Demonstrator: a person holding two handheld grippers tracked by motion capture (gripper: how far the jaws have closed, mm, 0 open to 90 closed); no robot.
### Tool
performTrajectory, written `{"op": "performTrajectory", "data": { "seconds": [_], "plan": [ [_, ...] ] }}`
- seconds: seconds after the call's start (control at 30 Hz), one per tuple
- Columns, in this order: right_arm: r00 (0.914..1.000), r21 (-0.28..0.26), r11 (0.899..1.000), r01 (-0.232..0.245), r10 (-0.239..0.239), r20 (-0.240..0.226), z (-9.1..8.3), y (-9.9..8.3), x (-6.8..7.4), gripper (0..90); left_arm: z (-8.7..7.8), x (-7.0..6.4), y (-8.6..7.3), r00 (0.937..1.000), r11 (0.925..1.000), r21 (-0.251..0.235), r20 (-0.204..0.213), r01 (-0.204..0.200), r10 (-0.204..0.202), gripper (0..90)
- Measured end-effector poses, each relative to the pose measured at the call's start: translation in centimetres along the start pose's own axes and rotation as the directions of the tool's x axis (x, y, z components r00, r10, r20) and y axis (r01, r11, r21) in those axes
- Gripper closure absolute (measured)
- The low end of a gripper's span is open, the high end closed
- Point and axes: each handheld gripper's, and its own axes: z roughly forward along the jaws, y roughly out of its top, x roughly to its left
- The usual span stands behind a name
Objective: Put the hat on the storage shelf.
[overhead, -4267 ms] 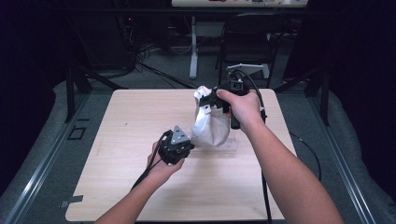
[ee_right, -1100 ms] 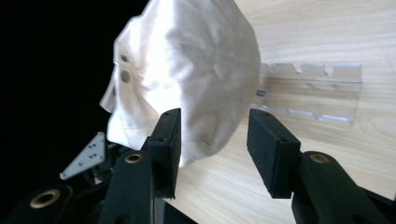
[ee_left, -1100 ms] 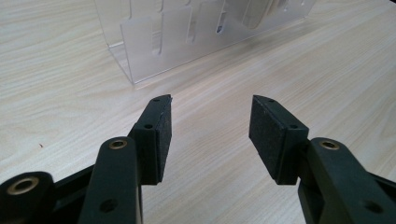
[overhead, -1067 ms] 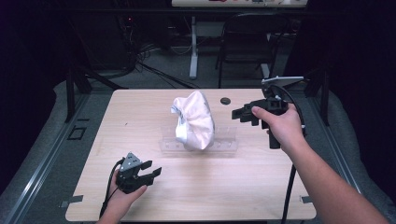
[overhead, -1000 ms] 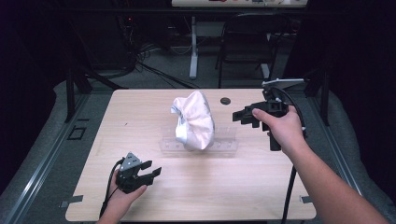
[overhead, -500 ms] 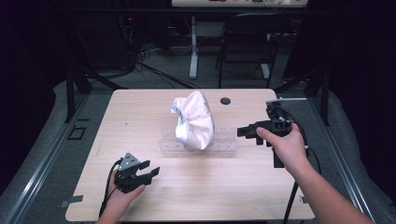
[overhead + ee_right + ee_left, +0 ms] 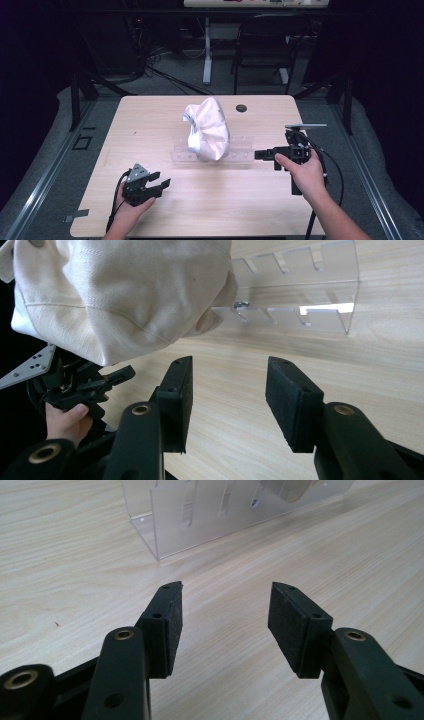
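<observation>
Since the picture before, my right gripper (image 7: 263, 154) had drawn back toward me along the table's right edge, away from the cream cloth bag (image 7: 207, 130); my left gripper (image 7: 159, 185) had stayed near the front left corner. From above, the bag stood propped on the clear acrylic rack (image 7: 240, 150) at mid-table, well apart from both grippers; a small dark disc (image 7: 241, 108) lay behind it. My left gripper view (image 7: 225, 622) showed jaws spread wide over bare wood, holding nothing, with the rack's end wall (image 7: 200, 515) ahead. My right gripper view (image 7: 227, 400) showed jaws equally wide and empty, the bag's stitched seams (image 7: 120, 295), the rack's slots (image 7: 300, 290), and my other hand (image 7: 67, 422) beyond.
</observation>
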Motion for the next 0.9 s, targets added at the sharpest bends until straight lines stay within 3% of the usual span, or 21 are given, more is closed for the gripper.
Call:
{"op": "performTrajectory", "data": {
  "seconds": [0.13, 0.27, 0.5, 0.67, 0.9],
  "plan": [
    [0.9993, -0.037, 0.999, 0.028, -0.028, -0.023, -0.1, -0.4, 0.3, 54.4, -0.1, 0.2, 0.0, 0.9997, 0.9998, -0.004, -0.014, -0.022, 0.022, 48.3],
    [0.9981, -0.043, 0.998, 0.05, -0.052, -0.035, -0.1, -0.8, 0.7, 54.4, -0.3, 0.6, 0.0, 0.9999, 1.0, -0.007, -0.013, 0.004, -0.004, 48.2],
    [0.9947, -0.039, 0.997, 0.066, -0.069, -0.077, 0.2, -1.7, 1.0, 54.3, -0.2, 0.7, 0.0, 0.9999, 0.9999, -0.008, -0.013, 0.01, -0.01, 48.3],
    [0.9928, -0.056, 0.994, 0.098, -0.102, -0.063, 0.1, -2.7, 1.3, 53.4, -0.2, 0.7, 0.0, 0.9999, 0.9999, -0.005, -0.01, 0.01, -0.01, 48.2],
    [0.9934, -0.101, 0.989, 0.11, -0.113, -0.022, -0.3, -3.9, 1.3, 51.4, -0.1, 0.3, 0.0, 1.0, 1.0, -0.008, -0.005, 0.0, -0.001, 45.9]
  ]
}}
